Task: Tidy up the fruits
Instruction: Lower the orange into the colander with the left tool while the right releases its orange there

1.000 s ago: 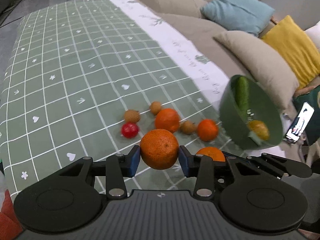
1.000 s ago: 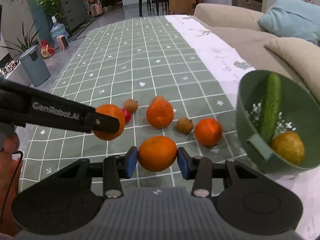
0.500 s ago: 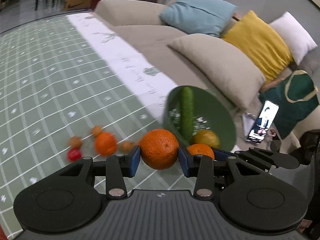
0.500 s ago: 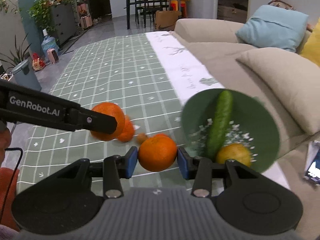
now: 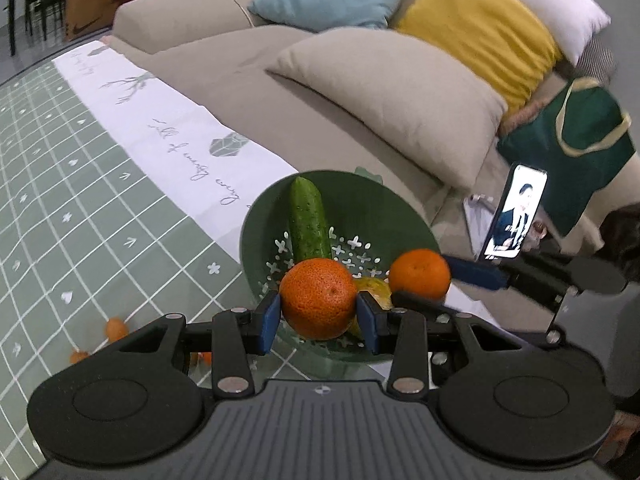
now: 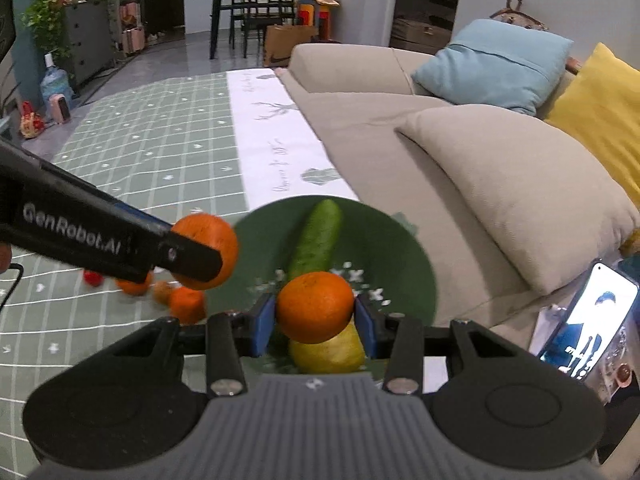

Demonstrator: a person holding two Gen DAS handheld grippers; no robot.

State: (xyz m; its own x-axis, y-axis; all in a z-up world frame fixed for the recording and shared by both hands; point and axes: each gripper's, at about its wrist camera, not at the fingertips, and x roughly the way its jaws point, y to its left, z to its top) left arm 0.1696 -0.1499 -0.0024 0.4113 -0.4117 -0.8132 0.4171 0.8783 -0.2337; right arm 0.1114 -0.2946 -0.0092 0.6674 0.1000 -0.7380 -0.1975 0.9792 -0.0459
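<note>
My left gripper (image 5: 318, 316) is shut on a rough-skinned orange (image 5: 318, 298), held over the near rim of the green colander bowl (image 5: 384, 216). My right gripper (image 6: 315, 320) is shut on a smoother orange (image 6: 315, 306), above the same bowl (image 6: 404, 256). Inside the bowl lie a cucumber (image 5: 308, 220) and a yellow pear (image 6: 328, 354). In the left wrist view the right gripper's orange (image 5: 420, 274) hangs at the bowl's right edge. In the right wrist view the left gripper's orange (image 6: 208, 248) hangs at the bowl's left edge.
Several small fruits (image 6: 176, 296) lie on the green checked tablecloth (image 6: 152, 148) left of the bowl. A beige sofa (image 5: 384, 92) with cushions runs along the right. A lit phone (image 5: 516, 216) stands propped near the bowl's right side.
Both grippers have carried their oranges rightward and a little up, from above the loose fruits to over the bowl. The left gripper has rolled somewhat. Grips are unchanged.
</note>
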